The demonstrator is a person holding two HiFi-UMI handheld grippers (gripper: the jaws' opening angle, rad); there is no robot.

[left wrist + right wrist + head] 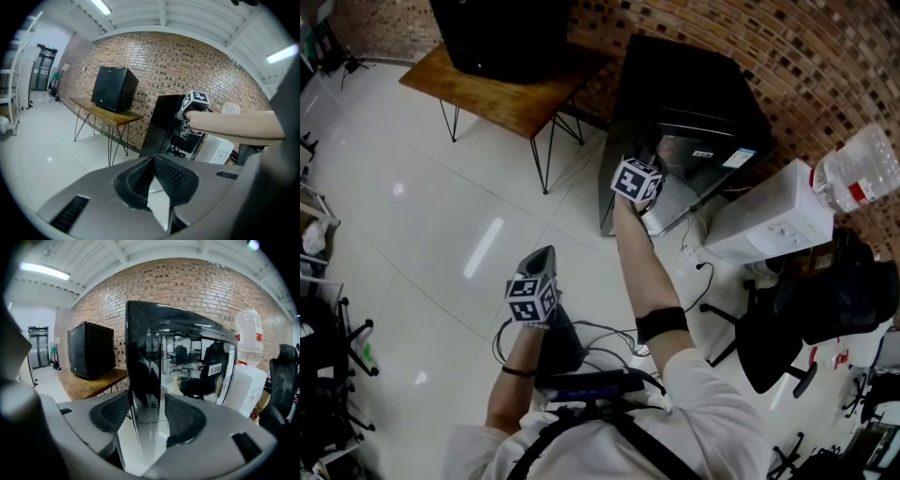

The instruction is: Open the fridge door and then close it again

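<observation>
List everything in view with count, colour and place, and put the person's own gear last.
fridge: one, black, against the brick wall
door: one, glossy black edge, between the right gripper's pads
table: one, wood top, black wire legs, left of the fridge
box: one, black, on the table
dispenser: one, white, right of the fridge
bottle: one, clear with red label, atop the dispenser
chair: at least one, black, by the dispenser
cables: several, black, on the white floor
left hand-held gripper: one, grey, shut, empty
right hand-held gripper: one, grey, clamped on the door edge
</observation>
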